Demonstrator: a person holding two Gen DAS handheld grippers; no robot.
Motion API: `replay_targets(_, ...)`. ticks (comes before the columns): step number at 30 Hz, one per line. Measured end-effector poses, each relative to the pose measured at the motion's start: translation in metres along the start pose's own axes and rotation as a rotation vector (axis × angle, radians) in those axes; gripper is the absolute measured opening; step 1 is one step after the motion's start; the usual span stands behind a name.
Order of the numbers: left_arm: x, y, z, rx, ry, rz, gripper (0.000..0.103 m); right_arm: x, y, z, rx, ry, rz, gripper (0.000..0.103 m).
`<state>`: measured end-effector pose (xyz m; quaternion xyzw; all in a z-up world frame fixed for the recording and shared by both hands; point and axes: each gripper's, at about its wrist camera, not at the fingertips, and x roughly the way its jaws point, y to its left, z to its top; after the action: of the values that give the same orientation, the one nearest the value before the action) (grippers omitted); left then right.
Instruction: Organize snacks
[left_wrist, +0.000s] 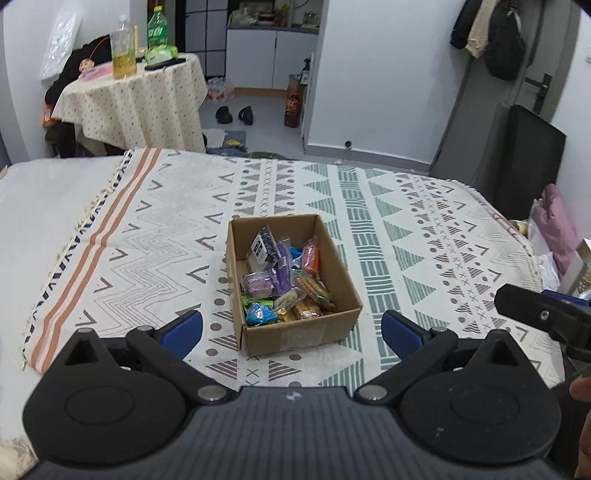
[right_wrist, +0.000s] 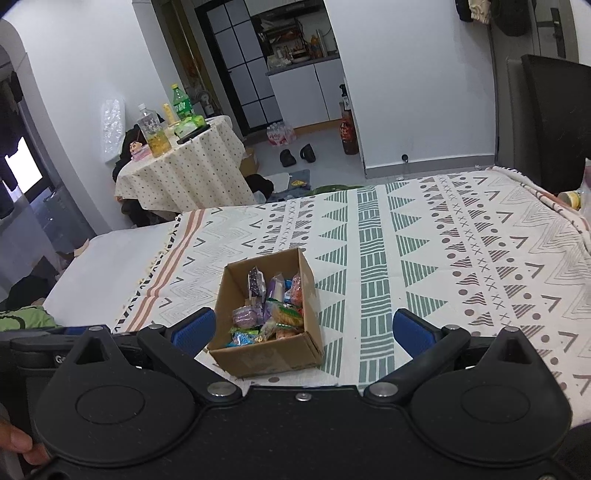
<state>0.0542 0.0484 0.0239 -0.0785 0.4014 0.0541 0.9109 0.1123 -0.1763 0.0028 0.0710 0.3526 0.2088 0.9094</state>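
Left wrist view showed the left gripper (left_wrist: 291, 332) with its blue fingers (left_wrist: 184, 326) spread wide and holding nothing, and a small open cardboard box (left_wrist: 295, 336) sat just ahead of them, between the two tips and slightly toward the left one. The box rested on a bed covered by a patterned blanket (left_wrist: 406, 229) with green triangles and zigzag lines. Wrapped snacks (left_wrist: 284, 277) filled the box: purple packets in the middle, an orange one at the far right side, a blue-green one at the near left corner and biscuit packs along the near right wall. Beyond the right finger, part of the right gripper (left_wrist: 535, 314) entered at the frame edge. Right wrist view gave the right gripper (right_wrist: 304, 330) with its own fingers (right_wrist: 410, 330) equally wide apart and empty, the box (right_wrist: 258, 354) lying ahead and closer to the left fingertip, which overlapped its near left corner in the picture; whether they touched could not be told. Far past the fingers stood a round counter (right_wrist: 184, 173) under a dotted cloth, carrying bottles (right_wrist: 153, 133).
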Motion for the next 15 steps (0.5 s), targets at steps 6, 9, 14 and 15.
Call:
replay_targets(6,-0.023,-0.003,-0.009,0.032,-0.025,-0.016,0.102,-0.023,0.003,-0.01,0.001,-0.024,-0.005,0.103)
replay_targets(9,-0.033,-0.002,-0.014,0.033,-0.036,-0.026,0.102,-0.033,0.005,-0.014,-0.005,-0.037,-0.012,0.103)
replay_targets(14,-0.048,-0.001,-0.022,0.041,-0.059,-0.034,0.102,-0.048,0.012,-0.02,-0.032,-0.052,-0.008,0.103)
replay_targets(15,-0.05,-0.001,-0.024,0.041,-0.061,-0.036,0.102,-0.05,0.014,-0.021,-0.041,-0.052,-0.012,0.103)
